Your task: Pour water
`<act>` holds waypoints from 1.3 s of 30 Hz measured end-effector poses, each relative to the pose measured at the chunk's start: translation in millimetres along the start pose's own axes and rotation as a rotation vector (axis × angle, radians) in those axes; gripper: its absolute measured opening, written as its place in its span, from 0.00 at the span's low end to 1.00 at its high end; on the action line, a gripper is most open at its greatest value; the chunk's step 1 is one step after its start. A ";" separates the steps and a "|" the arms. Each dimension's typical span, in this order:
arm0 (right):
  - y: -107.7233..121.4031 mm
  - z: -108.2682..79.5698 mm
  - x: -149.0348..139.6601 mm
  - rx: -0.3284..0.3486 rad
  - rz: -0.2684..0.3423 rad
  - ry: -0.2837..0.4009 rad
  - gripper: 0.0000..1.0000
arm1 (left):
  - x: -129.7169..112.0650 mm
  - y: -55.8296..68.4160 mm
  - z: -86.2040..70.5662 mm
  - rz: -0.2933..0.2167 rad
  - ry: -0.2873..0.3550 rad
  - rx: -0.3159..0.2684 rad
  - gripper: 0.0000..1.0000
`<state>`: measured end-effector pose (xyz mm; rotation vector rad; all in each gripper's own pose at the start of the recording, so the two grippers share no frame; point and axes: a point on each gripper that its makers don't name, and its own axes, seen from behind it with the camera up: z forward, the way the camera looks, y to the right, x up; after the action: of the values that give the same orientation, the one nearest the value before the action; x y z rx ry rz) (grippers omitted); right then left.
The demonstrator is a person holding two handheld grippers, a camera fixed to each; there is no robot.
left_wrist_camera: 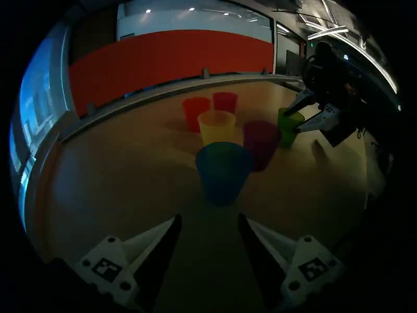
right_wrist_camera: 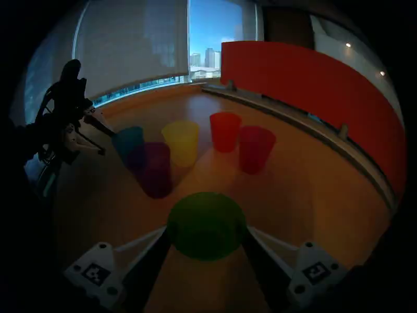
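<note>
Several plastic cups stand together on a wooden table. In the left gripper view the blue cup [left_wrist_camera: 224,175] is nearest, just beyond my left gripper [left_wrist_camera: 209,221], which is open and holds nothing. Behind it are a yellow cup [left_wrist_camera: 216,127], a purple cup [left_wrist_camera: 260,143], an orange-red cup [left_wrist_camera: 195,112] and a red cup [left_wrist_camera: 225,101]. The green cup [left_wrist_camera: 287,138] stands at the right with my right gripper [left_wrist_camera: 290,121] straddling it. In the right gripper view the green cup [right_wrist_camera: 207,224] fills the gap of my open right gripper [right_wrist_camera: 207,233]. The left gripper [right_wrist_camera: 108,144] is by the blue cup [right_wrist_camera: 127,142].
The table [left_wrist_camera: 120,172] ends at a raised rail [left_wrist_camera: 156,94] at the far side. Beyond it is a red wall panel [left_wrist_camera: 172,57]. Windows [right_wrist_camera: 208,47] lie beyond the table in the right gripper view. Dark hands hold each gripper.
</note>
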<state>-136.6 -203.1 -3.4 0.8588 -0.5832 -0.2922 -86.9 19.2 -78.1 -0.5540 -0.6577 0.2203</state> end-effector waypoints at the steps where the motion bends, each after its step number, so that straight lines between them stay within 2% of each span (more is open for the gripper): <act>1: 0.2 -0.6 -0.3 -0.002 -0.002 0.000 0.93 | 0.5 -0.7 -0.7 -0.002 0.002 0.002 0.79; 12: 0.0 -16.5 -16.6 -0.013 0.006 -0.019 0.95 | 4.8 -10.1 -8.7 -0.035 0.034 0.034 0.79; 21: -0.8 -47.1 -38.2 -0.052 0.030 -0.008 0.95 | 19.2 -28.2 -27.7 -0.105 0.115 0.085 0.79; 30: 1.5 -85.7 -38.1 -0.134 0.076 0.077 0.95 | 48.8 -45.7 -47.4 -0.198 0.258 0.176 0.79; 39: 24.0 -127.2 -16.3 -0.286 0.163 0.230 0.95 | 110.9 -56.1 -74.2 -0.231 0.485 0.300 0.79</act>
<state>-74.4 -101.0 -55.6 0.5551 -0.3825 -0.1221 47.2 -18.2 -38.2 -0.2233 -0.2057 -0.0363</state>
